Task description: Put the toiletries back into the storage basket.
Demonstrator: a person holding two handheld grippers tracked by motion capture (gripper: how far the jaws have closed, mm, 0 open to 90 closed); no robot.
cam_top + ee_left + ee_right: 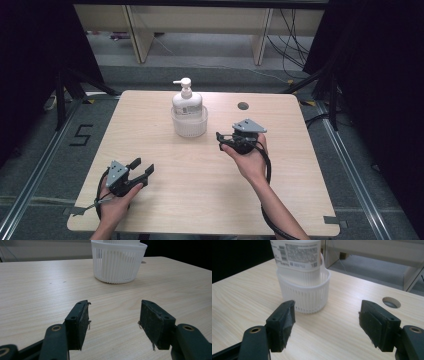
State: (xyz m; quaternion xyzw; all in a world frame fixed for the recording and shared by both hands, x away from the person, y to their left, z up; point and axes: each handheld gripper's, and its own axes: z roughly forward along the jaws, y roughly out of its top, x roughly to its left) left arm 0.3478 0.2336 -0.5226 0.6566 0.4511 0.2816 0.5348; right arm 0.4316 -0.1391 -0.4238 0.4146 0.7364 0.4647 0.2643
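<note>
We note a white pump bottle standing upright inside a white slotted basket toward the far middle of the bench; we take the basket as our landmark. The right claw hovers just to the right of the basket and a little nearer the person, close to it but apart from it, its jaws pointing toward the basket. In the right gripper view we see the right claw with its jaws spread wide and nothing between them, the basket ahead and slightly left of the gap, the bottle rising from it with its printed label toward us. The left claw sits well apart from the basket, near the bench's front left, held low. In the left gripper view the left claw also stands wide with only bare bench between the pads, and the basket lies well ahead of it. A round cable hole lies to the right of the basket, toward the far edge.
</note>
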